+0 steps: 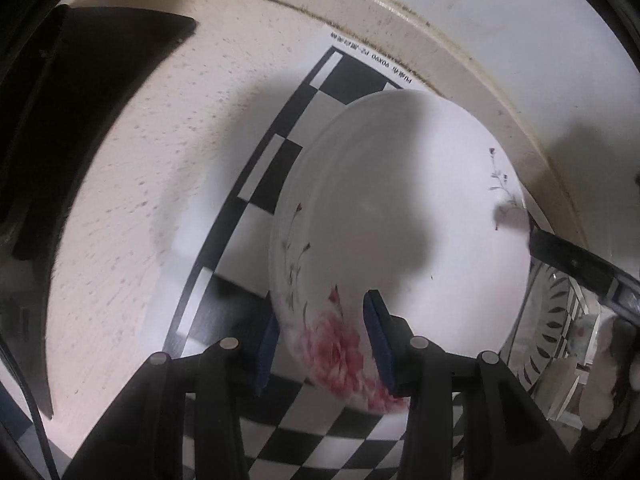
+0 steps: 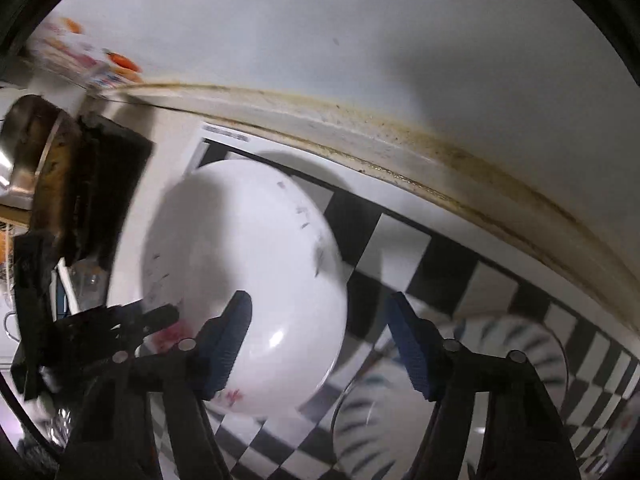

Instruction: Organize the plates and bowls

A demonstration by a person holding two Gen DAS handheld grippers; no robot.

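Left gripper (image 1: 324, 344): closed on the near rim of the plate (image 1: 400, 216); one blue pad sits under the rim at 7 o'clock of the plate, the other lies on its upper face over the pink flower print.
Plate: white, with a pink bloom at its 6 o'clock edge and thin dark sprigs at 9 and 2 o'clock. It is tilted and held above the mat (image 1: 280, 160), its far rim toward the backsplash ledge (image 1: 460, 64).
Right gripper (image 2: 320, 340): fingers spread wide with nothing between them; its left pad (image 2: 228, 344) lies just in front of the plate's right part, the right pad stands apart at 3 o'clock. Whether the left pad touches the plate I cannot tell.
Right gripper seen from the left camera: a dark fingertip (image 1: 560, 256) meets the plate's rim at 3 o'clock.
Second dish (image 2: 460, 400): clear, with dark leaf marks round its edge, lying on the mat at 5 o'clock of the plate, below the right gripper.
Mat: black and white checks, on a pale speckled counter (image 1: 140, 160).
Dark slab (image 1: 80, 100): on the counter at 10 o'clock.
Steel pot (image 2: 28, 148): at 9 o'clock in the right view, blurred.
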